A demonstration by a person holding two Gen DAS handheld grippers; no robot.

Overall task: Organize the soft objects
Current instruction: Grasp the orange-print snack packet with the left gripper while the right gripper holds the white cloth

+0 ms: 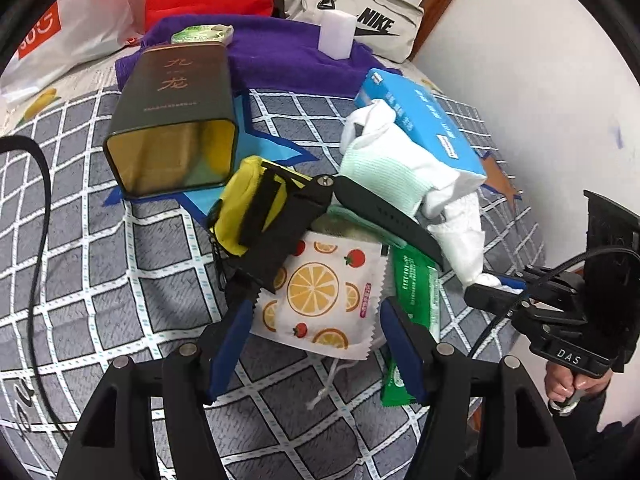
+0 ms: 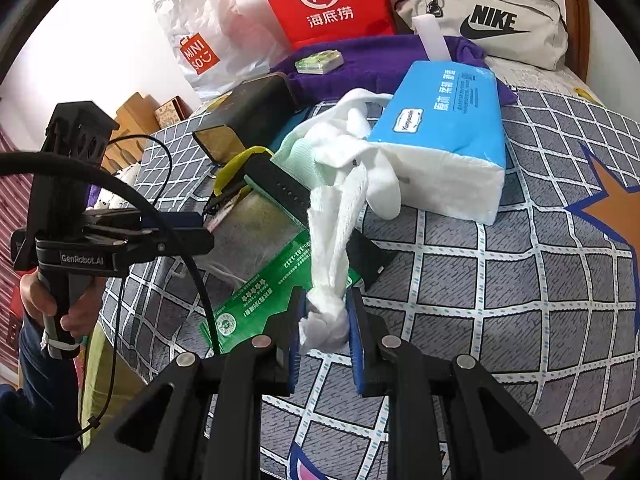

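Your right gripper [image 2: 323, 330] has its jaws pinched on the twisted end of a white tissue [image 2: 334, 248], which trails up toward 12 o'clock to the blue tissue pack [image 2: 444, 120] and one white sock [image 2: 360, 148] on the bed [image 2: 520, 280]. Your left gripper [image 1: 316, 340] hangs with jaws wide over one orange-print sachet [image 1: 320, 292], holding nothing. This looks like the pulling-free step; next, draw the tissue clear without dragging the sock, perhaps steadying the pile at 10 o'clock.

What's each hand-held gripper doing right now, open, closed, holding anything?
Left hand-held gripper: open, empty, fingers either side of the orange-print packet.
Right hand-held gripper: closed on the twisted end of the white tissue.
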